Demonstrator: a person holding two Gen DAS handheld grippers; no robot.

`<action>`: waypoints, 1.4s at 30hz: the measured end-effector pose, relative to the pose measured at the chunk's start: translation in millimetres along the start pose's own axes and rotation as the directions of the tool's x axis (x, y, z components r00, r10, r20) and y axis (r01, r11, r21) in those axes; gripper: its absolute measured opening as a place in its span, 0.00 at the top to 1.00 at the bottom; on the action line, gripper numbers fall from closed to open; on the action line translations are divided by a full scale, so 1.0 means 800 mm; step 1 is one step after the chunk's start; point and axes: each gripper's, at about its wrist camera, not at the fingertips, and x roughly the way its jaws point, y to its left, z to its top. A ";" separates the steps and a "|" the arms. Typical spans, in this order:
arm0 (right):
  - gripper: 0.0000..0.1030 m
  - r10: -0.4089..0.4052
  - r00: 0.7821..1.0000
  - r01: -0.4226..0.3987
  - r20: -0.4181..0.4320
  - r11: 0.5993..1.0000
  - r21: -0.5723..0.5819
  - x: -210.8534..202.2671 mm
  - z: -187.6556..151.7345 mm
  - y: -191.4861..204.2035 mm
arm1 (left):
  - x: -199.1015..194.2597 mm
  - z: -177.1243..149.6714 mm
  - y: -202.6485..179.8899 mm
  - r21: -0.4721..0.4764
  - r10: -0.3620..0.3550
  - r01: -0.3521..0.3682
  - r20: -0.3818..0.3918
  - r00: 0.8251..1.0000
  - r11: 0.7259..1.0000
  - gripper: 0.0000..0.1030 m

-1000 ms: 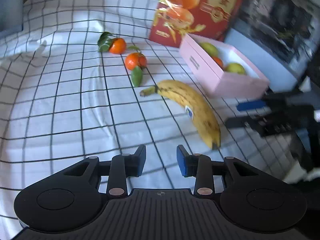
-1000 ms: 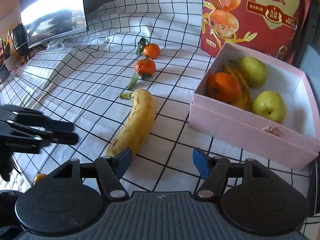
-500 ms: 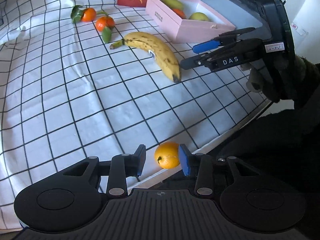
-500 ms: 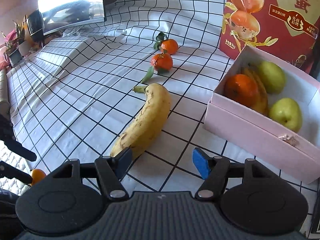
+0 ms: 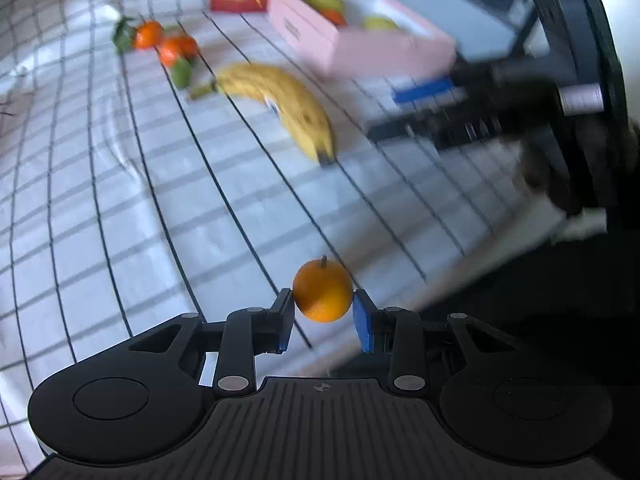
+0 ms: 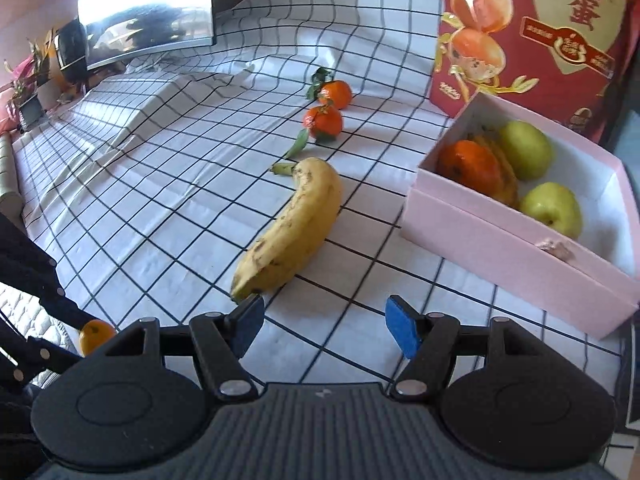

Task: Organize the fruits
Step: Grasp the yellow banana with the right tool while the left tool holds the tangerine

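in the left wrist view, the left gripper (image 5: 323, 314) is squeezing a small orange (image 5: 322, 291) between its two blue pads (image 5: 362, 326). the pads are pressing on the round sides of the orange, one on each side, and the little stem is pointing up. the orange is hanging over the near edge of the checked cloth (image 5: 120, 208), close to where the table is ending. this could be going wrong: the orange is round and smooth, so it could be slipping out of the pads and rolling off the edge to the floor. squeezing too hard could be squashing it too. the gripper is pointing down and forward, toward the banana (image 5: 286, 106) and the pink box (image 5: 360, 42) far ahead. the picture is blurry, so the hand looks like it is moving. the right gripper (image 5: 432, 112) is showing at the right side, near the box.

in the right wrist view, the right gripper (image 6: 324, 326) is standing half open and holding nothing. it is tilting down over the cloth, just behind the tip of the banana (image 6: 298, 224). the pink box (image 6: 516, 252) is sitting to its right with two green fruits, an orange one and a banana inside. two tangerines (image 6: 323, 121) with leaves are lying past the banana. the small orange (image 6: 96, 335) is peeking out low on the left beside a dark sleeve (image 6: 28, 264). the two grippers could be bumping if both are going to the box together.
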 end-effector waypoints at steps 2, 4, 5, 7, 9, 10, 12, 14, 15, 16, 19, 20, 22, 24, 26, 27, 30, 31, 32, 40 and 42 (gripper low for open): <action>0.34 -0.013 1.000 0.013 0.001 1.000 0.014 -0.001 -0.002 -0.004 | 0.002 0.014 0.008 -0.035 0.034 -0.032 0.054 0.998 0.999 0.64; 0.34 -0.017 1.000 0.017 -0.001 0.999 0.032 0.000 -0.003 -0.007 | 0.011 0.033 0.020 -0.102 0.106 -0.095 0.108 0.988 0.990 0.64; 0.34 -0.020 1.000 0.021 -0.007 0.999 0.044 0.002 -0.003 -0.008 | 0.016 0.043 0.027 -0.140 0.148 -0.130 0.123 0.981 0.982 0.64; 0.34 -0.030 0.999 0.031 -0.014 0.998 0.060 0.007 -0.003 -0.007 | 0.029 0.063 0.038 -0.209 0.246 -0.217 0.127 0.961 0.954 0.64; 0.34 -0.037 0.999 0.038 -0.010 0.996 0.078 0.009 -0.001 -0.006 | 0.039 0.078 0.043 -0.245 0.323 -0.290 0.107 0.940 0.925 0.64; 0.34 -0.036 0.999 0.036 -0.006 0.995 0.092 0.010 0.000 -0.007 | 0.044 0.083 0.045 -0.254 0.348 -0.314 0.100 0.932 0.915 0.64; 0.34 -0.021 1.000 0.020 0.008 0.992 0.123 0.010 0.006 -0.010 | 0.048 0.089 0.046 -0.267 0.362 -0.326 0.098 0.927 0.907 0.64; 0.34 -0.002 1.000 0.000 0.013 0.989 0.147 0.014 0.015 -0.012 | 0.052 0.090 0.046 -0.271 0.358 -0.322 0.093 0.929 0.907 0.64; 0.34 0.000 1.000 -0.002 0.017 0.988 0.154 0.017 0.019 -0.012 | 0.054 0.090 0.046 -0.269 0.356 -0.322 0.087 0.931 0.908 0.64; 0.34 -0.004 1.000 0.000 0.024 0.988 0.158 0.021 0.025 -0.011 | 0.058 0.090 0.047 -0.269 0.352 -0.320 0.081 0.932 0.909 0.64; 0.34 -0.025 0.999 0.019 0.036 0.988 0.153 0.038 0.042 -0.008 | 0.059 0.086 0.054 -0.289 0.335 -0.302 0.069 0.940 0.908 0.64; 0.34 -0.030 0.999 0.023 0.037 0.987 0.160 0.046 0.049 -0.009 | 0.059 0.085 0.057 -0.297 0.328 -0.296 0.066 0.942 0.908 0.64; 0.34 -0.011 0.999 0.005 0.032 0.983 0.183 0.062 0.059 -0.012 | 0.056 0.080 0.059 -0.314 0.317 -0.281 0.067 0.946 0.907 0.64; 0.34 0.017 1.000 -0.021 0.024 0.978 0.208 0.077 0.068 -0.013 | 0.055 0.078 0.060 -0.325 0.307 -0.270 0.066 0.949 0.906 0.64; 0.34 0.035 0.999 -0.036 0.013 0.978 0.206 0.092 0.073 -0.010 | 0.055 0.076 0.061 -0.332 0.298 -0.261 0.064 0.952 0.906 0.64; 0.36 0.031 0.999 -0.032 0.008 0.980 0.198 0.097 0.073 -0.006 | 0.055 0.075 0.061 -0.332 0.298 -0.260 0.068 0.952 0.907 0.64; 0.54 0.000 1.000 -0.001 0.005 0.990 0.144 0.106 0.072 0.005 | 0.055 0.075 0.061 -0.331 0.292 -0.253 0.073 0.954 0.909 0.64; 0.60 0.014 1.000 -0.014 0.000 0.992 0.124 0.106 0.072 0.009 | 0.055 0.075 0.062 -0.333 0.287 -0.247 0.075 0.955 0.910 0.64; 0.61 0.017 1.000 -0.017 0.002 0.992 0.122 0.103 0.072 0.010 | 0.055 0.076 0.064 -0.336 0.279 -0.239 0.077 0.957 0.911 0.64; 0.68 0.059 0.998 -0.060 0.011 0.993 0.107 0.055 0.047 0.010 | 0.061 0.084 0.067 -0.359 0.234 -0.189 0.086 0.968 0.914 0.64; 0.76 0.065 0.998 -0.066 0.015 0.992 0.107 0.040 0.039 0.008 | 0.063 0.086 0.066 -0.355 0.234 -0.188 0.090 0.968 0.916 0.64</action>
